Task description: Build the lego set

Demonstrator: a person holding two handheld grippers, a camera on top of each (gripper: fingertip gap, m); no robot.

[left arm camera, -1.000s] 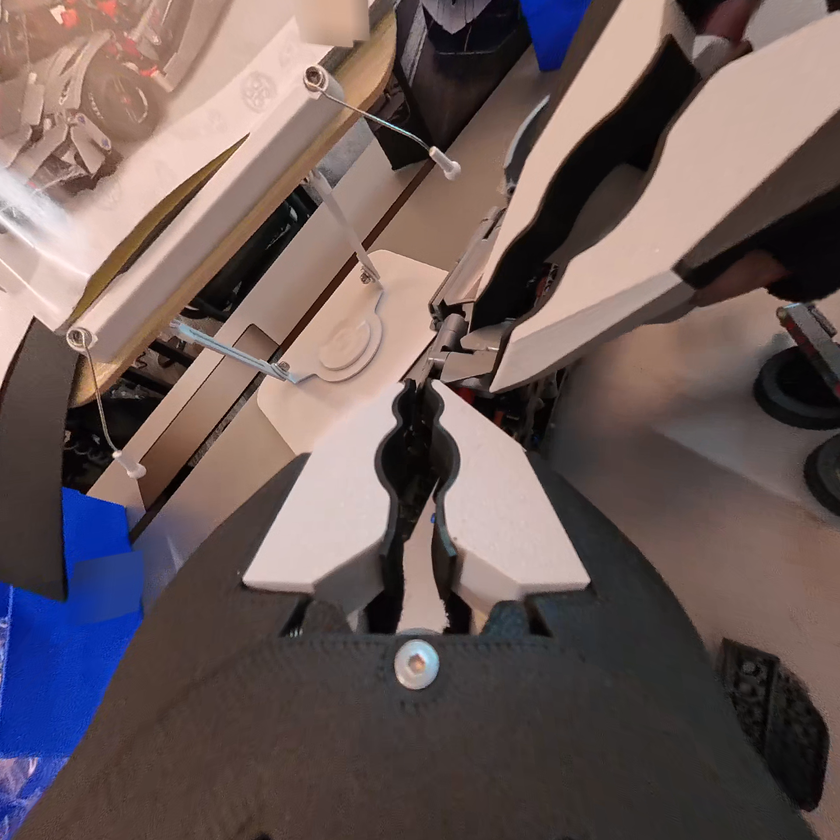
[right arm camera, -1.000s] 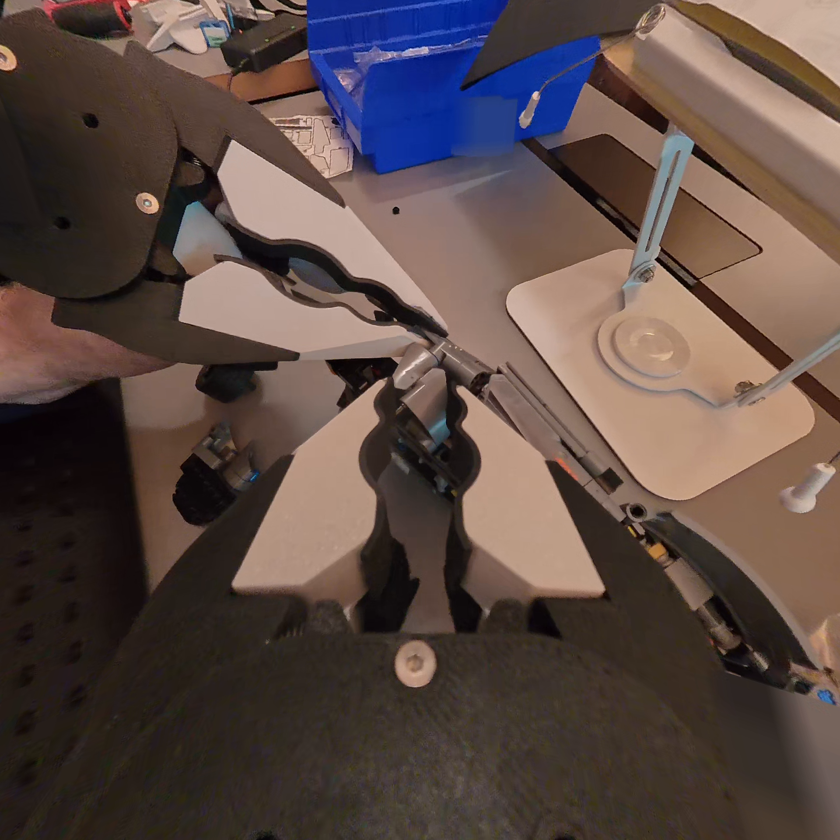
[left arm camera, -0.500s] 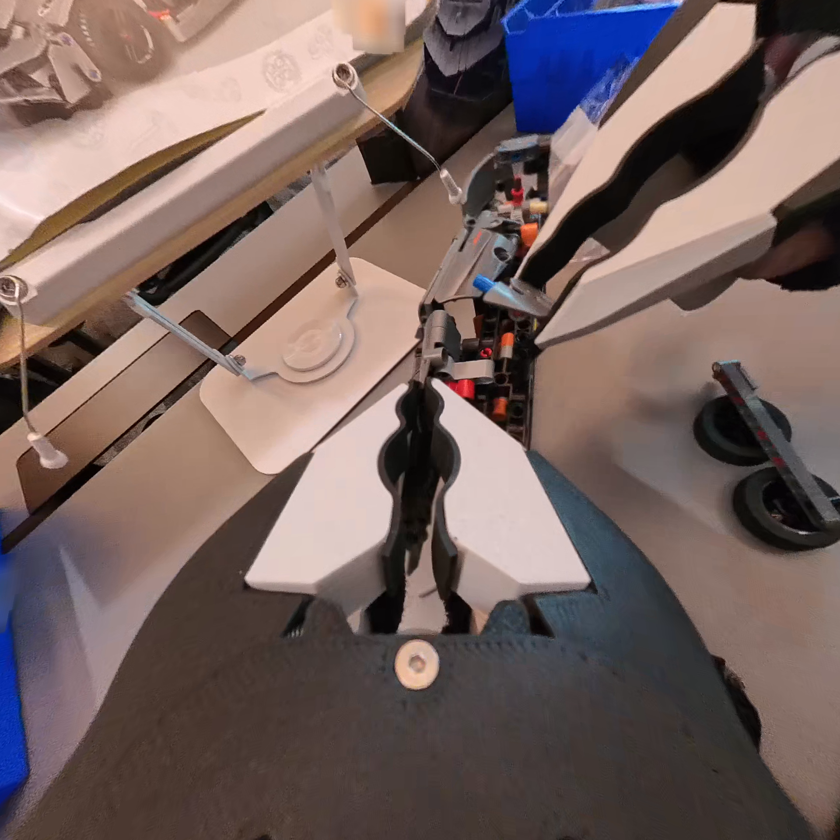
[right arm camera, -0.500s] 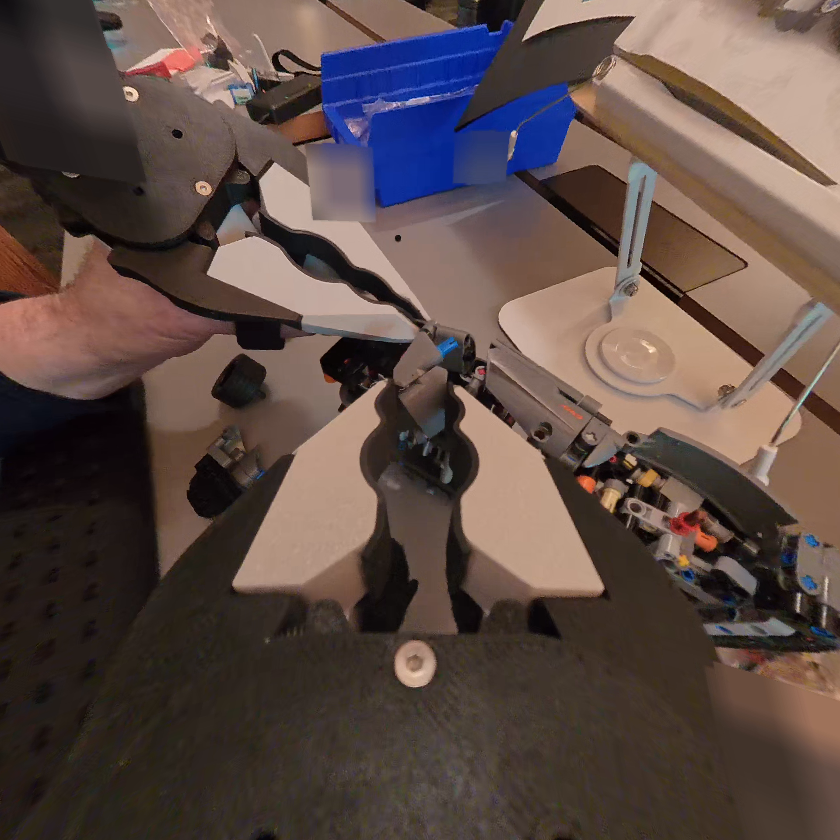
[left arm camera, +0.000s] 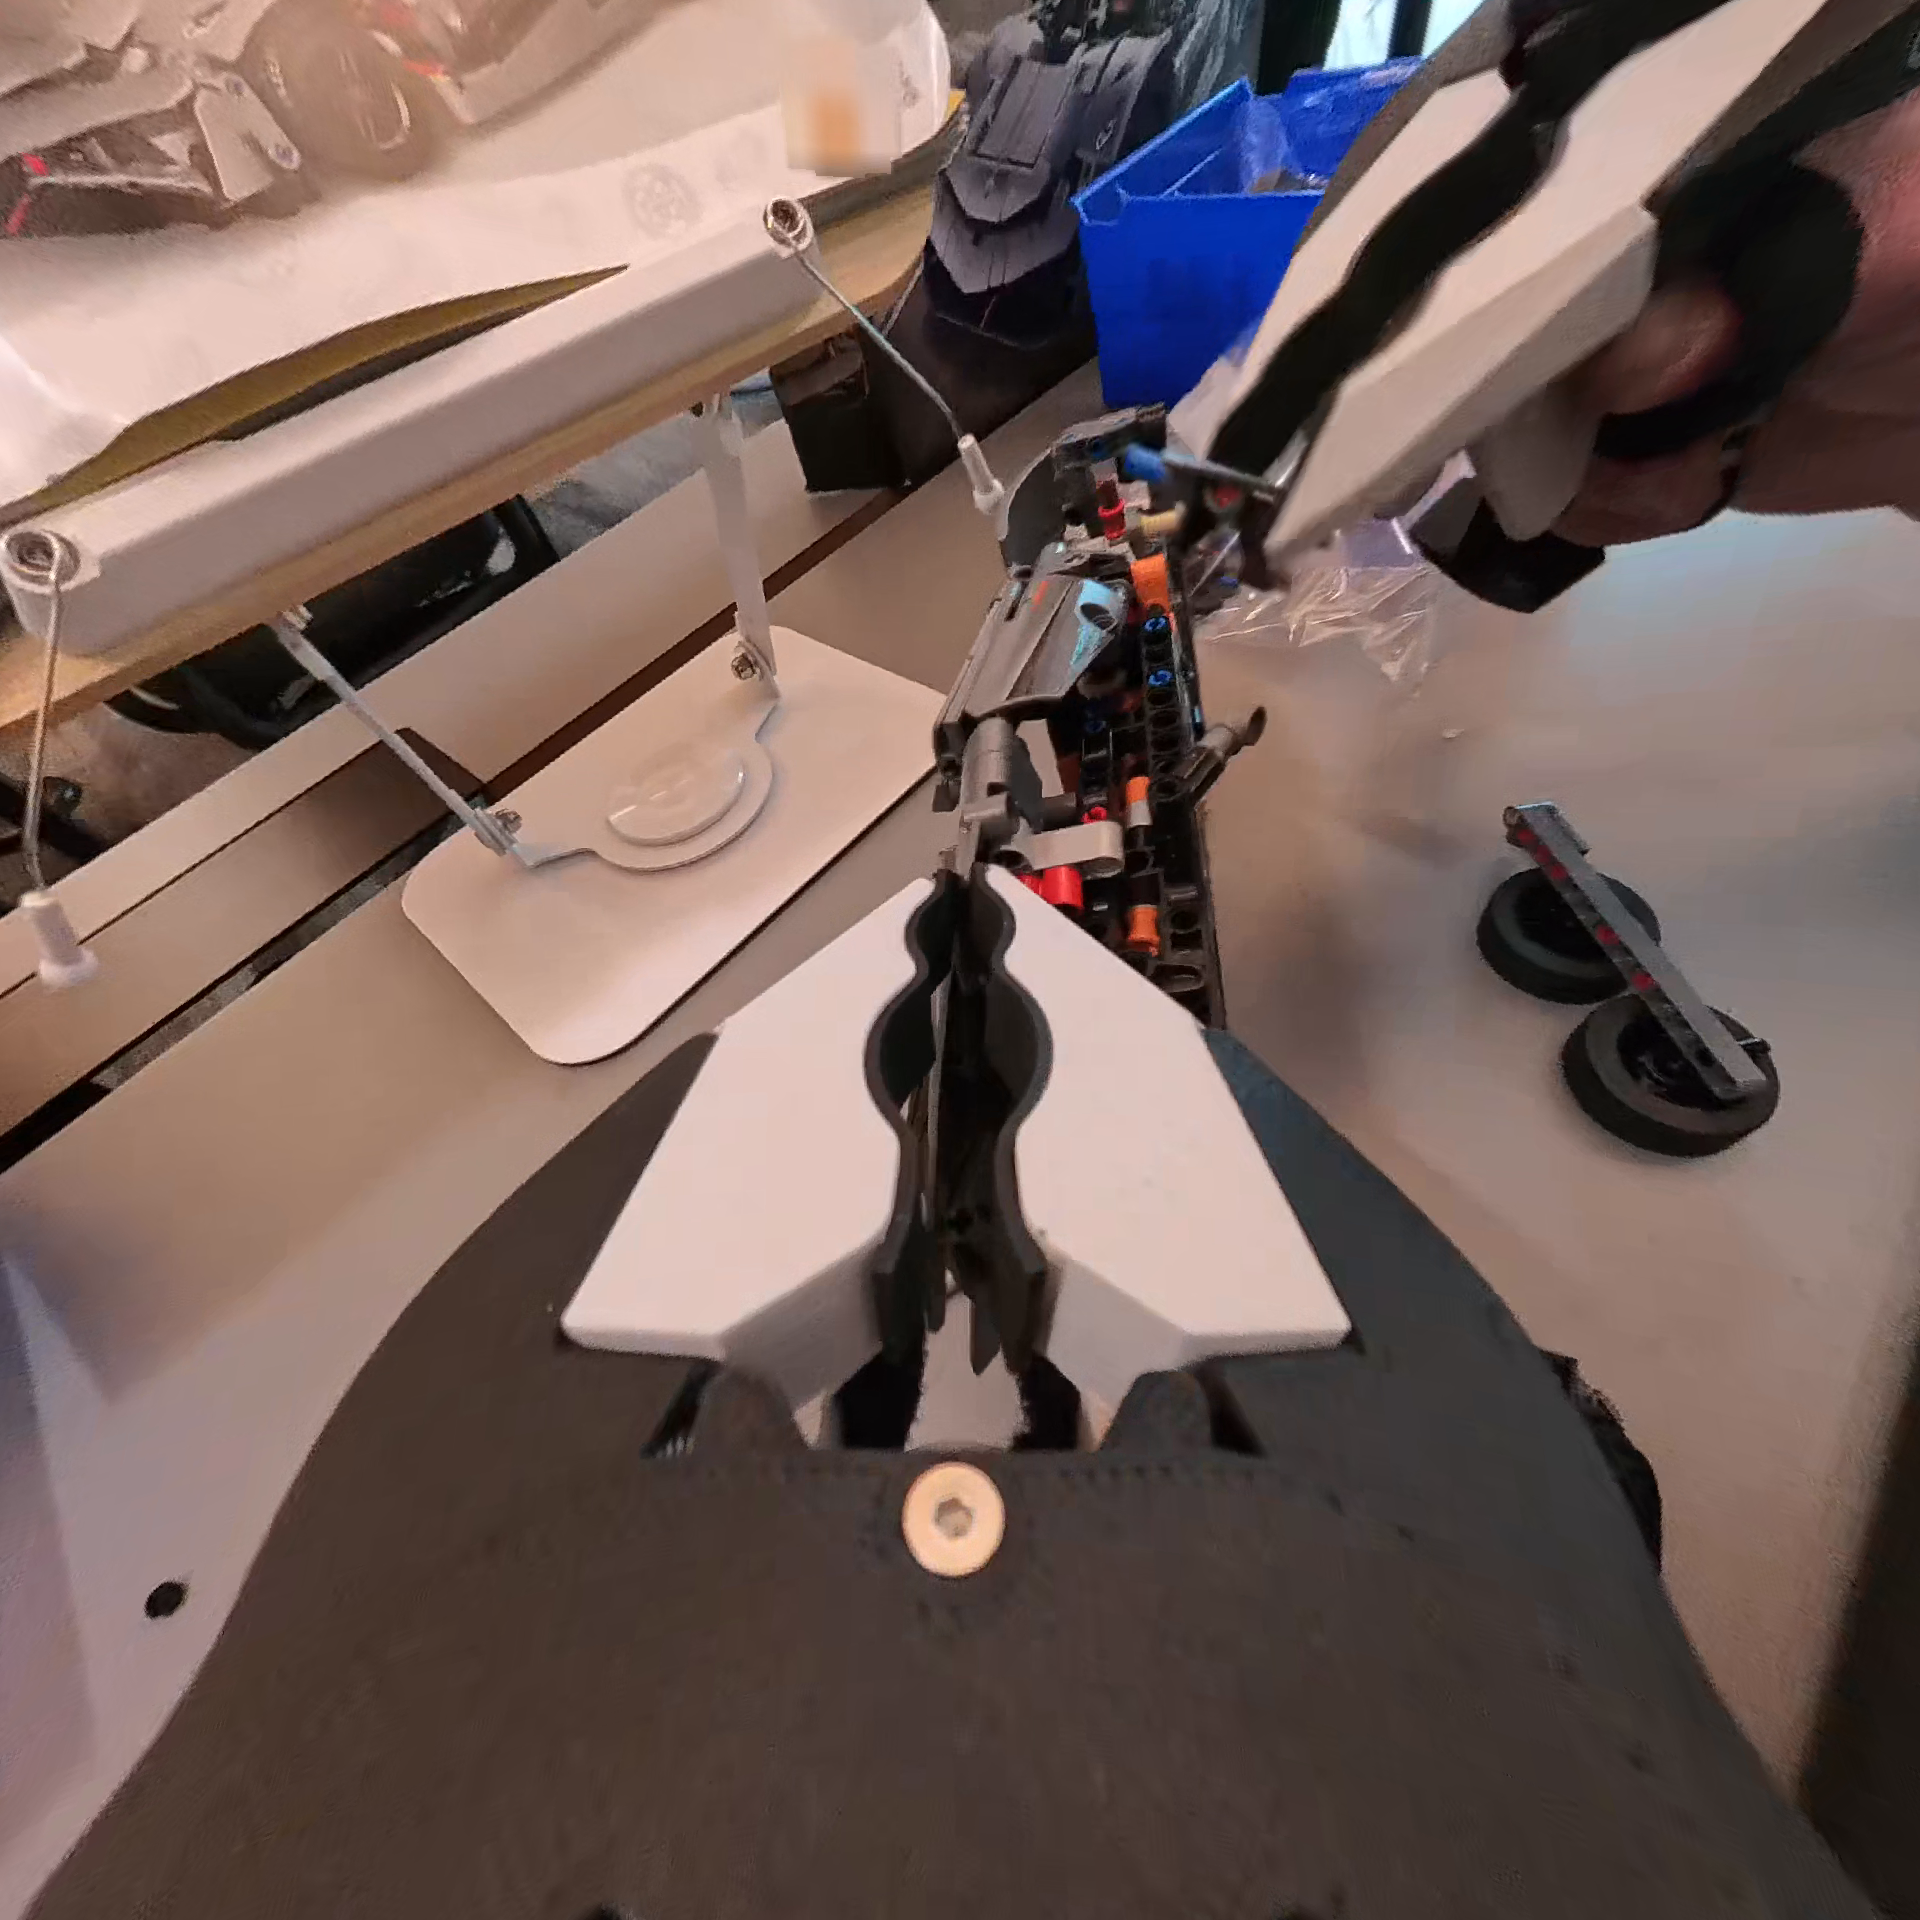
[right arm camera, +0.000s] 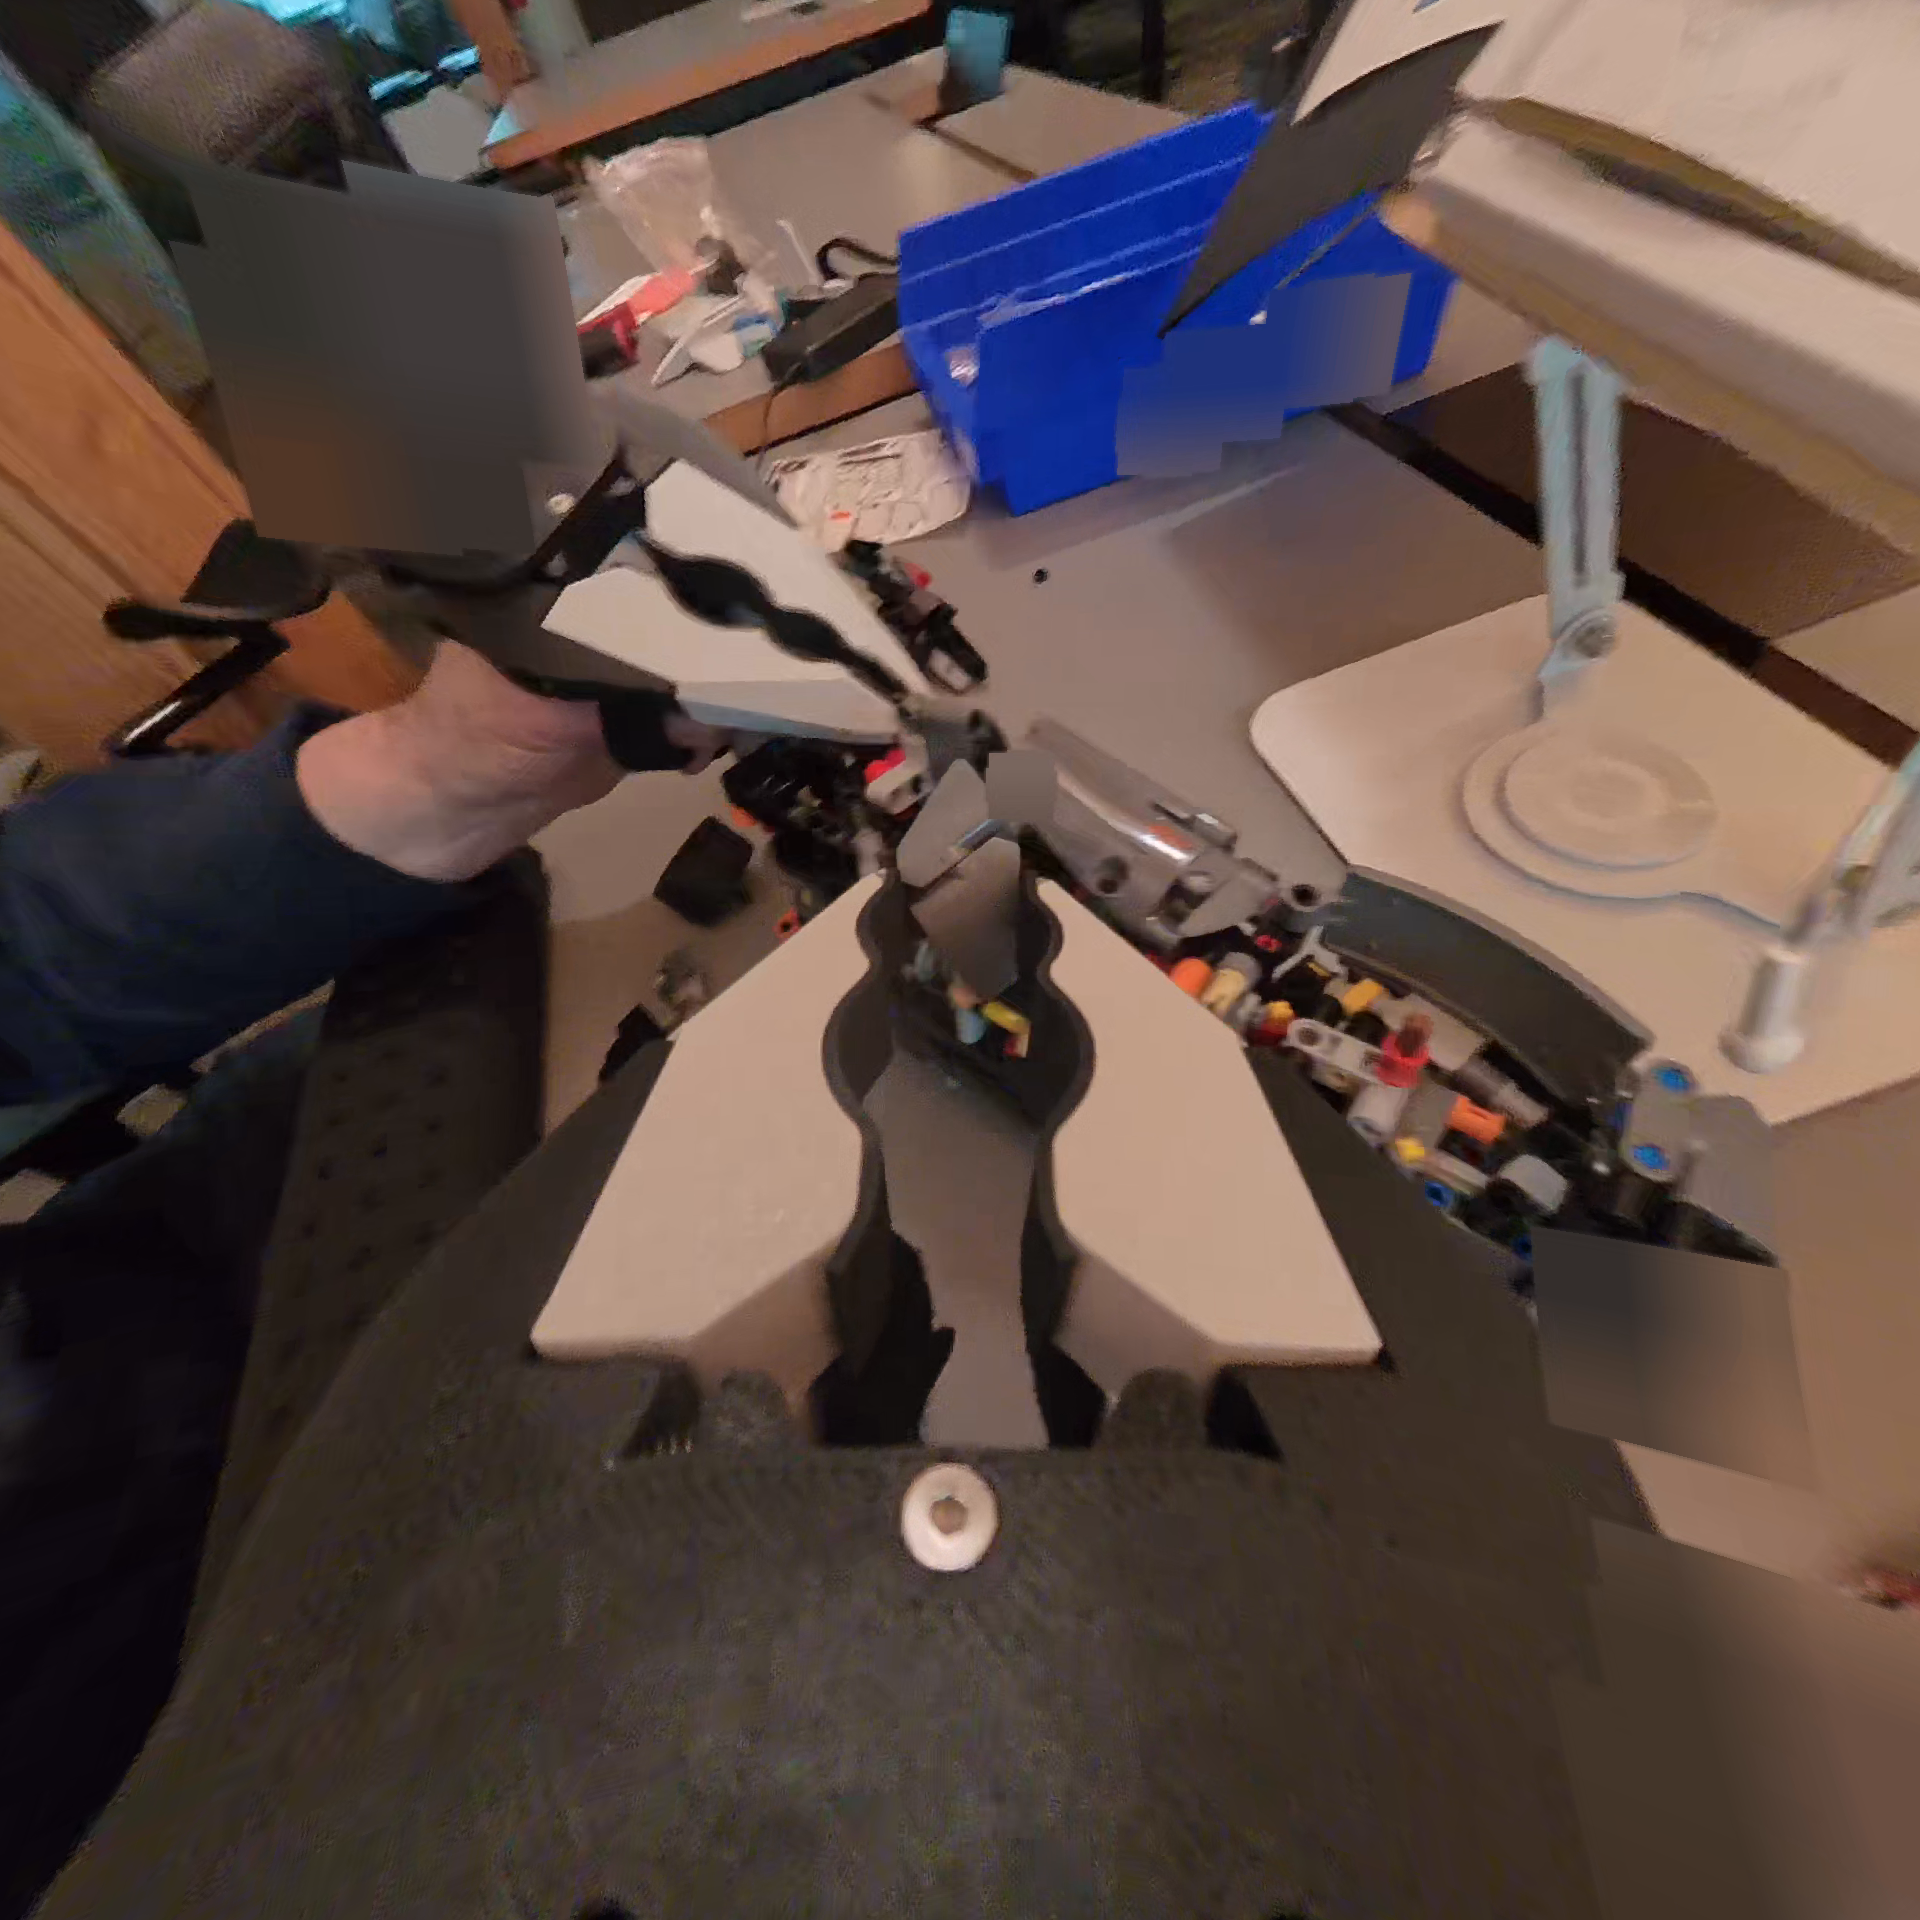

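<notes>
Here both tools pinch the lego car chassis, left tool and right tool at opposite ends above the desk; next, seating its loose grey panel needs steady alignment.

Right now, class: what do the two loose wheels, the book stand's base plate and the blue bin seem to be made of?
Two loose wheels: matt black tyres, probably rubber; dull, no glare.
Base plate: thin white sheet, likely painted metal; crisp edge, screwed brackets.
Blue bin: moulded plastic; uniform colour, soft sheen.

black textured tongs, white wavy-edged fingers, silver screw, navy sleeve
</notes>
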